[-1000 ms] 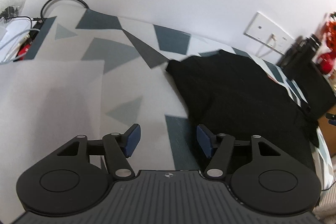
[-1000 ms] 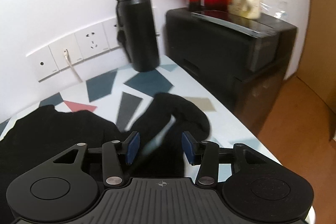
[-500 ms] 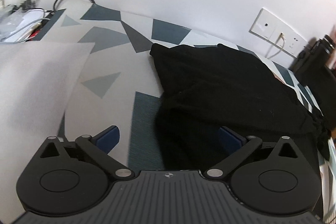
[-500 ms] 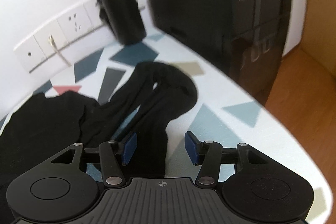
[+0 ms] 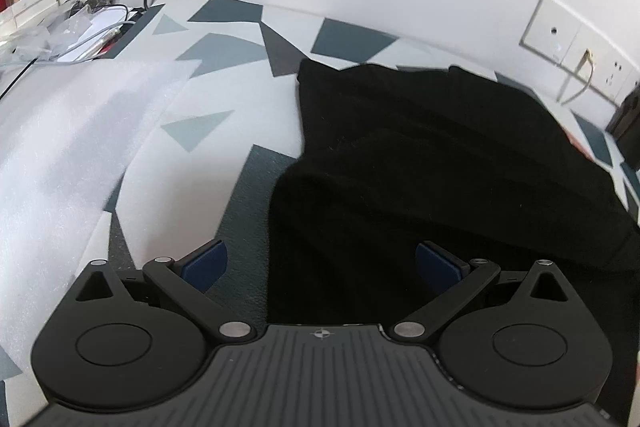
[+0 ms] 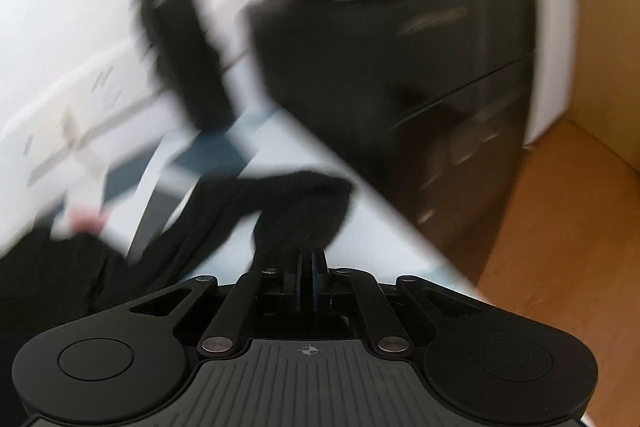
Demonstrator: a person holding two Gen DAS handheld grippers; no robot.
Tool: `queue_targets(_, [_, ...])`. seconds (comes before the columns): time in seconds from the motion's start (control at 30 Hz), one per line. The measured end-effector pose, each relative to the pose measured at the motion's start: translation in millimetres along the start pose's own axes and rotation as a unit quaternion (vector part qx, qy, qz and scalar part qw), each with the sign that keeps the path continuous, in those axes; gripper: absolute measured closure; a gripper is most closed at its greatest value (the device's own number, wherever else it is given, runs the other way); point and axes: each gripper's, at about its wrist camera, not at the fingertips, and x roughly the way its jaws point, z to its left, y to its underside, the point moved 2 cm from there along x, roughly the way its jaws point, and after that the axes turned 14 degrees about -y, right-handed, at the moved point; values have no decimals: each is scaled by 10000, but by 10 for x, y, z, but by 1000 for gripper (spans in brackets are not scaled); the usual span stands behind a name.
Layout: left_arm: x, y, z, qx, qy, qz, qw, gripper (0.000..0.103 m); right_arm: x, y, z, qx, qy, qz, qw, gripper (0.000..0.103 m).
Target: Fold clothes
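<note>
In the left wrist view, the left gripper sits low at the bottom middle, its two blue pads spread wide over the edge of one black garment that fills the right side of the patterned table.

In the blurry right wrist view, the right gripper points forward, pads pinched together on the black sleeve in the middle.
</note>
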Motion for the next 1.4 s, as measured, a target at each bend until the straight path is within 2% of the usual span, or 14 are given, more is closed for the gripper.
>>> queue_targets(0.1, [41, -13, -55, 78, -55, 19, 10000, 1, -148, -123, -95, 193, 15, -361, 9992, 99])
queue_targets(0.43, [191, -121, -56, 367, -4, -74, 9993, 1, -84, 25, 240, 336, -537, -58, 9980, 99])
queue_targets(0.63, [252, -228, 135, 377, 147, -258, 9988, 1, -12, -71, 738, 126, -620, -22, 9980, 99])
queue_targets(0.7, [288, -251, 206, 401, 202, -296, 9986, 1, 17, -104, 991, 16, -739, -48, 9973, 99])
queue_targets(0.8, [341, -273, 321, 358, 304, -338, 9983, 1, 103, -109, 1533, -354, -1132, 42, 9929, 99])
queue_targets(0.87, [376, -281, 397, 317, 375, -360, 9981, 1, 175, 11, 1958, -621, -1517, 267, 9861, 99])
queue_targets(0.97, [431, -289, 500, 334, 413, -394, 9978, 1, 276, 263, 2611, -1009, -2139, 676, 9693, 99])
queue_targets(1.03, [475, -296, 576, 344, 418, -408, 9977, 1, 304, 500, 2987, -1224, -2521, 1034, 9544, 99])
queue_targets(1.2, [555, -326, 750, 346, 467, -480, 9972, 1, 330, 1033, 3579, -1901, -3090, 1886, 9126, 95])
queue_targets(1.23, [562, -330, 767, 373, 475, -496, 9969, 1, 332, 1101, 3636, -2033, -3082, 1975, 9081, 84])
queue_targets(1.3, [573, -335, 794, 425, 495, -529, 9965, 1, 332, 1172, 3669, -2268, -2936, 2045, 9058, 68])
queue_targets(1.4, [577, -336, 803, 487, 526, -555, 9959, 0, 274, 1139, 3591, -2383, -2736, 1894, 9124, 65])
